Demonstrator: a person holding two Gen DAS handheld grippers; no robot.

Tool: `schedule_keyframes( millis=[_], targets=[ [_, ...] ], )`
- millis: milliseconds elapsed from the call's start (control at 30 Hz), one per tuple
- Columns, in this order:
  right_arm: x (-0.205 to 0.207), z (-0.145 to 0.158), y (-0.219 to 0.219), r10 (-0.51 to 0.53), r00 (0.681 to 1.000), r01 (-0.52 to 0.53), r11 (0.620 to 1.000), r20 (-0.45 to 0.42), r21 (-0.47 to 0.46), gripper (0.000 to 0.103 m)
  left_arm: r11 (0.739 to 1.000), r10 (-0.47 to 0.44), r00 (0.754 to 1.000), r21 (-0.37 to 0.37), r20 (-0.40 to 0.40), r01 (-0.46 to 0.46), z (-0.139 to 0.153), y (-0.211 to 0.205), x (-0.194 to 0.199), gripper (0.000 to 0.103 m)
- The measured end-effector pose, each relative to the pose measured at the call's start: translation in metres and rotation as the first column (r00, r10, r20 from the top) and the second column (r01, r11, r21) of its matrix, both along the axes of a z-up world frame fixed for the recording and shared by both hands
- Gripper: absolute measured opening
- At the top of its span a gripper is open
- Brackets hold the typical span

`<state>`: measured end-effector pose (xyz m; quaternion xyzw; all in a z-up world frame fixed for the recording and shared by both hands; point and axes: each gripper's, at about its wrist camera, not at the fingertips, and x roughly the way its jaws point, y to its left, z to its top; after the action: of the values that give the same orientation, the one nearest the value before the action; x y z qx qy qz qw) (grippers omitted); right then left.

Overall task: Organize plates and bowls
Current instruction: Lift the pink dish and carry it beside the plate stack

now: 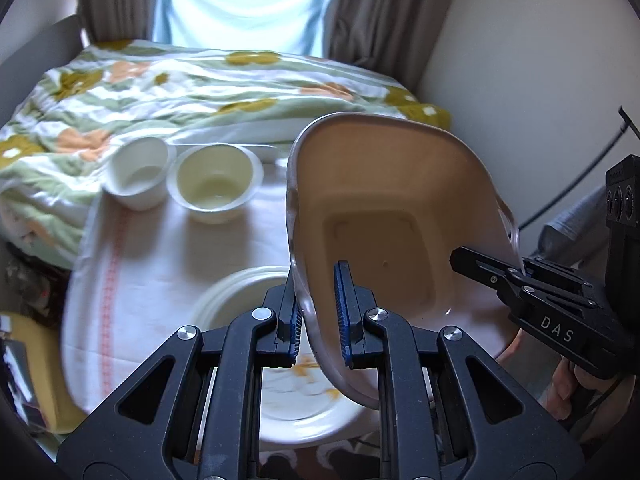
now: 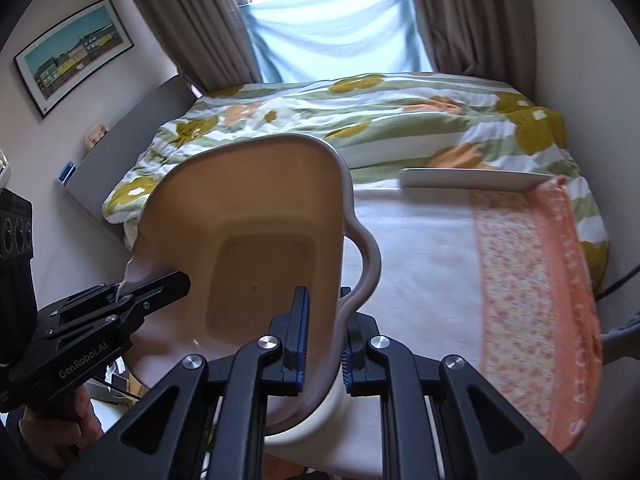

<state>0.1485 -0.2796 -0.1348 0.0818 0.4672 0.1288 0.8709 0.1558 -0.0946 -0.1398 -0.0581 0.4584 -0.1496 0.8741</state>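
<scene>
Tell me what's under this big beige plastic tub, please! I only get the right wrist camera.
Observer: A stack of round white plates lies below the beige plastic tub. The top plate has orange marks.
Operator: Any bowls around?
Observer: Two. A small round white bowl and a small round cream bowl stand upright side by side, next to the floral quilt.
Operator: What are they standing on?
Observer: A white cloth with a thin red patterned stripe along its left edge.
</scene>
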Motion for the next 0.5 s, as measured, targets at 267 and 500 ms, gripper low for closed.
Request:
schedule_keyframes(
  millis=[267, 500],
  targets=[
    [-0.01, -0.027, -0.095, -0.053, 0.997, 0.052, 0.998, -0.056, -0.033, 0.013, 0.998, -0.063, 0.994, -0.001, -0.084, 0.064, -0.037, -0.108, 0.001, 0.013],
    [-0.014, -0.078, -0.151, -0.072, 0.99, 0.065, 0.996, -0.125, -0.053, 0.013, 0.996, -0.083, 0.982, 0.019, -0.17, 0.087, -0.094, -0.163, 0.002, 0.013]
  ],
)
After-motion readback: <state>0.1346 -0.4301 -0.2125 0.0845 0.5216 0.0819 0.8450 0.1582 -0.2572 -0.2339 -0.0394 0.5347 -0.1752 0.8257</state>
